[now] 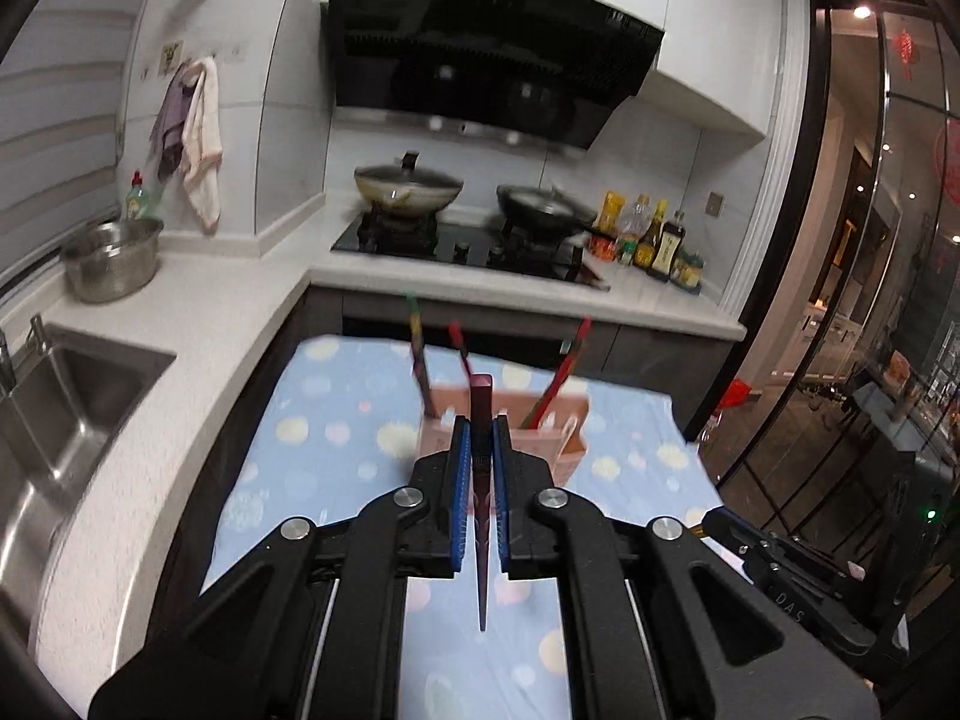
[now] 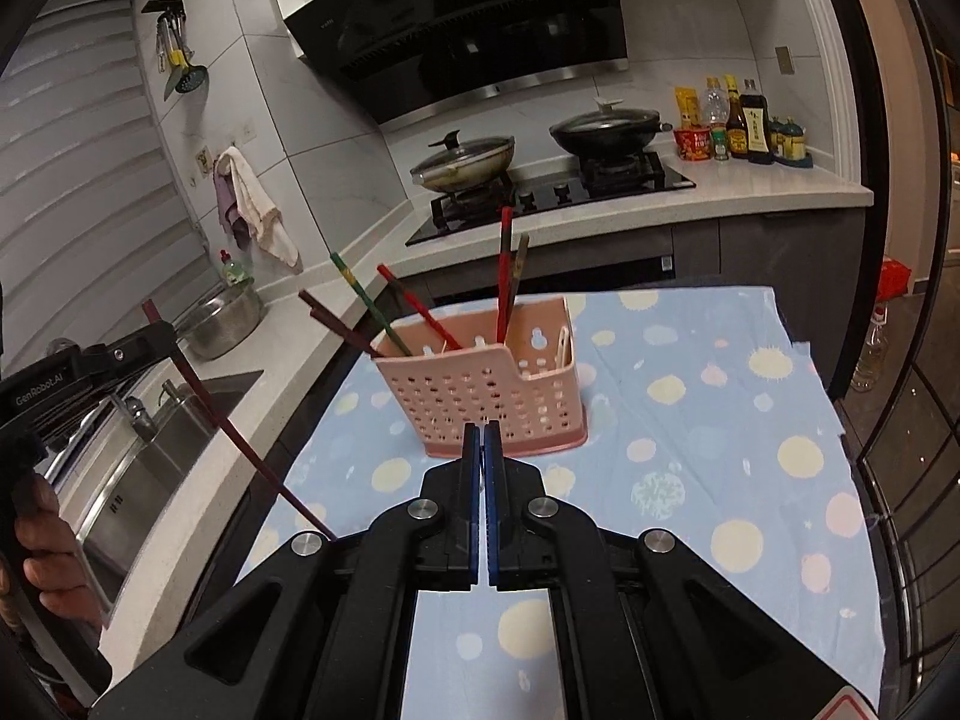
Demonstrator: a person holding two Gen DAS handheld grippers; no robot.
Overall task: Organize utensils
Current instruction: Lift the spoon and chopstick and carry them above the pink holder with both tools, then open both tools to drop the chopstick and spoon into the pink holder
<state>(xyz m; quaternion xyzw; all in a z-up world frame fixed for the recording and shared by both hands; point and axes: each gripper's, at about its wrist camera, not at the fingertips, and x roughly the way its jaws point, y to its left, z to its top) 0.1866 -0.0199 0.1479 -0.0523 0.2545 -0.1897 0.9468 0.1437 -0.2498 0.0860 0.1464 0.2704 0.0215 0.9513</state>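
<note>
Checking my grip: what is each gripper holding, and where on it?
Left gripper pinches a dark red chopstick near its thick end. Right gripper is shut, holding nothing.

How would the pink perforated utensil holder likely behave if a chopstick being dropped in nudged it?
The pink utensil holder looks like thin, hole-filled plastic, so probably light. It sits on a loose spotted cloth, so it may slide. The chopsticks lean well above its rim, so it could perhaps tip.
</note>
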